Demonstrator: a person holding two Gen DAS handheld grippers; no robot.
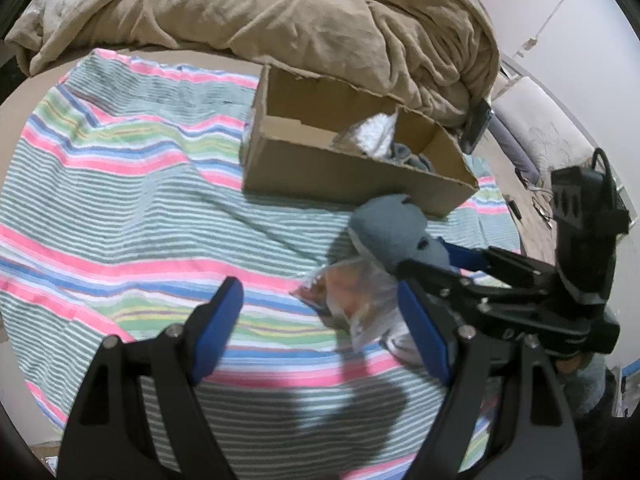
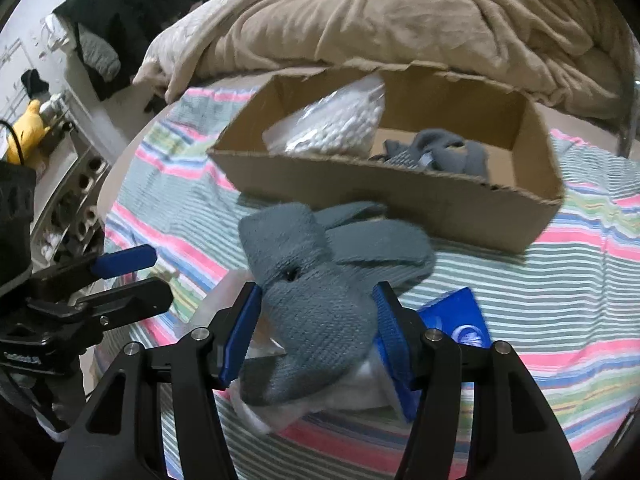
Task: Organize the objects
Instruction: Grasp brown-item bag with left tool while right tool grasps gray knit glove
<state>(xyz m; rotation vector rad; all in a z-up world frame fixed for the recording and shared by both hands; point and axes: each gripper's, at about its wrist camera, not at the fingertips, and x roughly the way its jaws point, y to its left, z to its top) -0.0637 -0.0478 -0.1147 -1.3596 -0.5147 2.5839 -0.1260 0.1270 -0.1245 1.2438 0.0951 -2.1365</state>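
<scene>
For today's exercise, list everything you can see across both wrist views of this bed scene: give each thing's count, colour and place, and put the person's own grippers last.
Cardboard box: one, brown, open, on the striped cloth.
Bag of white pieces: one, clear, inside the box, left part.
Grey knit item: one, grey, inside the box, right part.
Grey glove: one, grey, in front of the box, between the right gripper's pads.
Clear plastic bag: one, transparent, on the cloth under the glove.
Blue packet: one, blue, beside the glove.
Striped cloth: one, green, pink, blue.
Tan blanket: one, behind the box.
Left gripper: open, empty.
Right gripper: closed on the glove.
</scene>
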